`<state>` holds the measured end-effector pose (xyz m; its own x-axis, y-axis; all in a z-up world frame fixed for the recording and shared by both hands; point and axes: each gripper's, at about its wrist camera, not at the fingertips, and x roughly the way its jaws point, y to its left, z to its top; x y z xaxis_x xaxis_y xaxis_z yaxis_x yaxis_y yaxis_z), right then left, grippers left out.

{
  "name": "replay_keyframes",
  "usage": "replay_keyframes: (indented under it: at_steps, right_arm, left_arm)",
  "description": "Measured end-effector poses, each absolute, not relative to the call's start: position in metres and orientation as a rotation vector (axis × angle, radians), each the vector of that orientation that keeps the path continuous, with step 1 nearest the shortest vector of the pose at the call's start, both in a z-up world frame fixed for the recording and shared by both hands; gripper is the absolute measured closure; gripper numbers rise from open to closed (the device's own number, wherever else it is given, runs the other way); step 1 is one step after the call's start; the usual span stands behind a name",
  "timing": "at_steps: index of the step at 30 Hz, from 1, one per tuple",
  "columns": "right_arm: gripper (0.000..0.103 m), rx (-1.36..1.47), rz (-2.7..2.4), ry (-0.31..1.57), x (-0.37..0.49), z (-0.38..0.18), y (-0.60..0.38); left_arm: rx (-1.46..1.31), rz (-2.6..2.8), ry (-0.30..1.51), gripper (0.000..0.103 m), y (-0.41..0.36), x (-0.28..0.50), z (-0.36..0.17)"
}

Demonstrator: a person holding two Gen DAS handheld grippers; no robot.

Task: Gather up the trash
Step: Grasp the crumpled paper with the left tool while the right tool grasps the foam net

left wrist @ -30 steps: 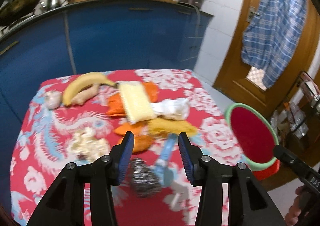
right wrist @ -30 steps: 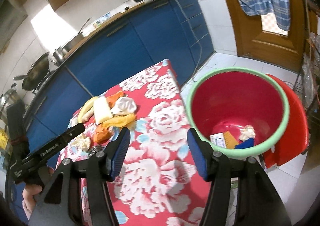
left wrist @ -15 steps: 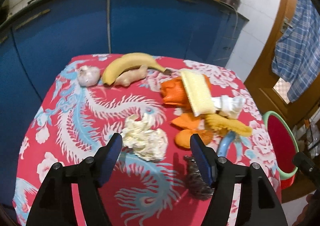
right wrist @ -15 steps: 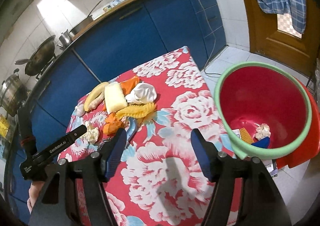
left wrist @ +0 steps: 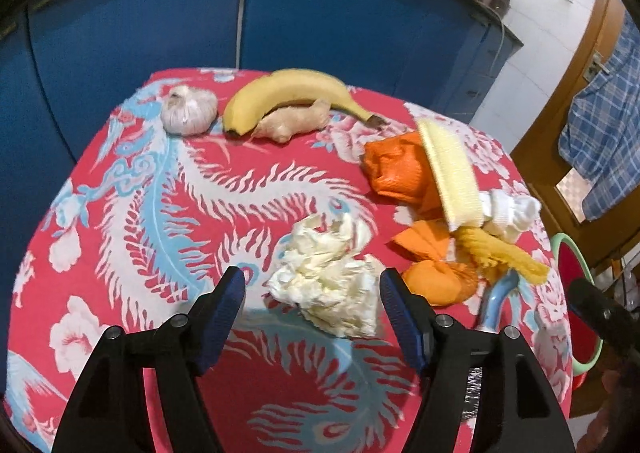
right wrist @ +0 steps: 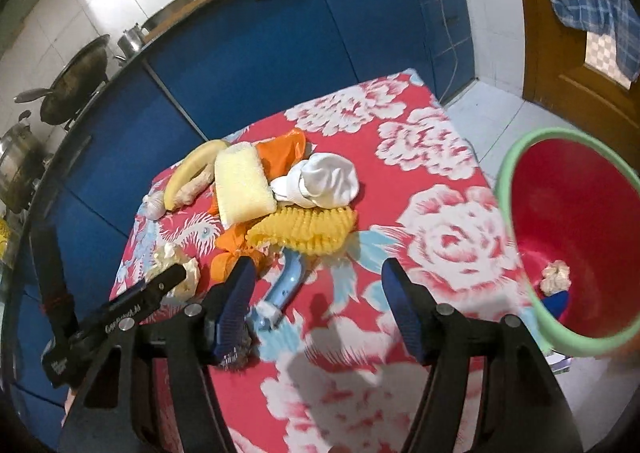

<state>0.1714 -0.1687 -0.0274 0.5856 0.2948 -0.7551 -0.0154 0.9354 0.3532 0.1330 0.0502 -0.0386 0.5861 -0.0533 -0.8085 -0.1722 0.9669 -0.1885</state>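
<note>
A crumpled white tissue (left wrist: 328, 277) lies on the red flowered tablecloth (left wrist: 160, 213). My left gripper (left wrist: 313, 281) is open, its blue pads on either side of the tissue and not pressing it. Hovering open over bare cloth is my right gripper (right wrist: 318, 267). A blue brush handle (right wrist: 288, 281) lies just ahead of its left finger, and a steel wool ball (right wrist: 240, 349) shows behind that finger. The red bin with a green rim (right wrist: 580, 193) stands off the table's right side and holds a few scraps.
A pile on the table holds an orange bag (left wrist: 400, 173), a yellow sponge (left wrist: 452, 173), a white cloth (left wrist: 512, 209) and a yellow frilly piece (left wrist: 500, 253). A banana (left wrist: 288, 89), ginger (left wrist: 296, 121) and garlic (left wrist: 188, 109) lie at the far edge. Blue cabinets stand behind.
My left gripper moved left and down from above the steel wool to the tissue, and its jaws widened. My right gripper swung left from the bin toward the table.
</note>
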Motion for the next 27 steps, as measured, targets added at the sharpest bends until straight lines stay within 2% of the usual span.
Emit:
replay_keyframes:
  at_steps: [3, 5, 8, 10, 12, 14, 17, 19, 22, 27]
  right_arm:
    - [0.034, 0.368, 0.185, 0.946, 0.184, -0.036, -0.166]
    - [0.035, 0.382, 0.179, 0.953, 0.188, -0.04, -0.164]
    - [0.041, 0.388, 0.167, 0.972, 0.195, -0.049, -0.162]
    - [0.049, 0.389, 0.162, 0.985, 0.199, -0.054, -0.162]
    - [0.05, 0.396, 0.162, 0.996, 0.201, -0.059, -0.163]
    - [0.054, 0.406, 0.167, 1.007, 0.202, -0.063, -0.163]
    - [0.064, 0.391, 0.181, 1.014, 0.204, -0.066, -0.16]
    - [0.077, 0.37, 0.188, 1.006, 0.202, -0.065, -0.157]
    - [0.09, 0.355, 0.204, 0.988, 0.198, -0.063, -0.154]
    - [0.094, 0.304, 0.254, 0.936, 0.186, -0.049, -0.144]
  left_arm:
    - [-0.286, 0.069, 0.956, 0.036, 0.056, 0.134, -0.044]
    - [-0.294, 0.058, 0.954, 0.042, 0.058, 0.135, -0.045]
    - [-0.308, 0.042, 0.955, 0.047, 0.058, 0.136, -0.046]
    - [-0.309, 0.037, 0.957, 0.049, 0.057, 0.136, -0.047]
    - [-0.31, 0.031, 0.957, 0.051, 0.056, 0.136, -0.047]
    - [-0.328, 0.01, 0.951, 0.066, 0.056, 0.136, -0.046]
    - [-0.373, -0.004, 0.927, 0.075, 0.062, 0.134, -0.042]
    - [-0.417, -0.022, 0.911, 0.077, 0.067, 0.132, -0.04]
    - [-0.438, -0.028, 0.894, 0.077, 0.07, 0.128, -0.035]
    - [-0.446, -0.052, 0.857, 0.077, 0.069, 0.119, -0.019]
